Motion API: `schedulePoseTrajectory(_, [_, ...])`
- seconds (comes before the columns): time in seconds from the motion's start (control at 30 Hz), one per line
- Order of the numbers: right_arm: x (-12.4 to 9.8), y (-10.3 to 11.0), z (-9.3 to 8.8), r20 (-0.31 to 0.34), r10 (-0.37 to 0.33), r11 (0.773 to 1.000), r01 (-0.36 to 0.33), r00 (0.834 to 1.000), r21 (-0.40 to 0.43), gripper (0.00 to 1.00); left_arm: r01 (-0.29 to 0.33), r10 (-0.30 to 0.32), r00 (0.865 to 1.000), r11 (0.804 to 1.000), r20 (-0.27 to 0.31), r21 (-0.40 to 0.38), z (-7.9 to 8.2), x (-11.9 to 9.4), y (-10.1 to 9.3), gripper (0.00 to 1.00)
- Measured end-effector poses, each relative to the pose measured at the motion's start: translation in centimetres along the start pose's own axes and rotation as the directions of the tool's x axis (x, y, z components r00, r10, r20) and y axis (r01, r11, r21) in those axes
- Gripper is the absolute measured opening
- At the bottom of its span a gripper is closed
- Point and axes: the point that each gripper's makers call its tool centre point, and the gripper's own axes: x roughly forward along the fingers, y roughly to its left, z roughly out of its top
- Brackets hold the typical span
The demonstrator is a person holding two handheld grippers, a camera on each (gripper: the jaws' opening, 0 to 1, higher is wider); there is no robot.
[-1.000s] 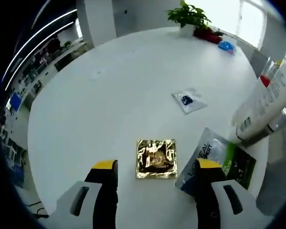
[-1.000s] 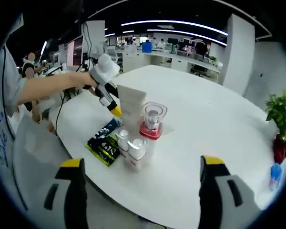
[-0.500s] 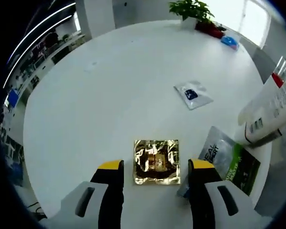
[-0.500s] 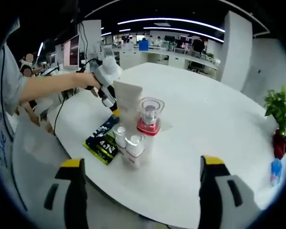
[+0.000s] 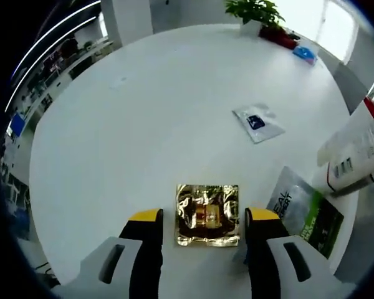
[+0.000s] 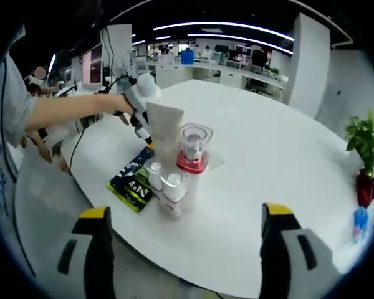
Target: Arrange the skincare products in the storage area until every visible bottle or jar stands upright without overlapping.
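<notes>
Counter (image 5: 143, 112): big round white top, carries everything; office desks and ceiling light strips behind it in right gripper view.

Person's arm (image 6: 75, 112) reaches in from left of right gripper view, holding left tool (image 6: 140, 103) low over counter edge, just behind the bottle group.

Left tool (image 5: 202, 215) in its own view: yellow-tipped jaws apart, nothing clamped, one jaw each side of gold foil sachet (image 5: 207, 214). Sachet lies flat on counter, between the tips; contact w/ jaws can't tell.

Right tool (image 6: 184, 218): jaws wide apart, empty, held back from counter edge w/ bottle group ahead between the two jaws.

Bottle group, right gripper view: white tube (image 6: 164, 131) upright at back; clear jar w/ red base (image 6: 191, 149) upright just right of tube; two small white bottles (image 6: 167, 190) upright in front, close together, touching or not can't tell. In left gripper view the tube (image 5: 358, 149) sits at far right of tool.

Dark green-and-black packet (image 6: 132, 180) flat on counter, left of small bottles, near edge; in left gripper view (image 5: 305, 212) just right of right jaw.

Small clear sachet w/ blue patch (image 5: 258, 123) flat, well ahead-right of left tool.

Potted plant (image 5: 252, 11) at far counter edge; also (image 6: 364, 149) far right of right tool. Small blue item (image 5: 305, 53) near plant, too small to ID.
</notes>
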Motion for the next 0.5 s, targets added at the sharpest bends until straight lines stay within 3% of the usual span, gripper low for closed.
schedulePoseTrajectory(0.13, [-0.02, -0.08, 0.16, 0.004, -0.002, 1.000, 0.002, 1.000, -0.005, 1.00, 0.000, 0.000, 1.000, 1.000, -0.006, 0.000, 0.03, 0.01, 0.00, 0.48])
schedulePoseTrajectory(0.3, [0.00, 0.05, 0.24, 0.005, 0.005, 1.000, -0.005, 1.000, -0.009, 1.00, 0.009, -0.009, 1.000, 1.000, -0.012, 0.016, 0.13, -0.04, -0.21, 0.38])
schedulePoseTrajectory(0.5, [-0.06, 0.06, 0.36, 0.007, 0.003, 1.000, -0.003, 1.000, -0.020, 1.00, 0.019, -0.019, 1.000, 0.999, -0.019, 0.030, 0.21, -0.04, -0.19, 0.36])
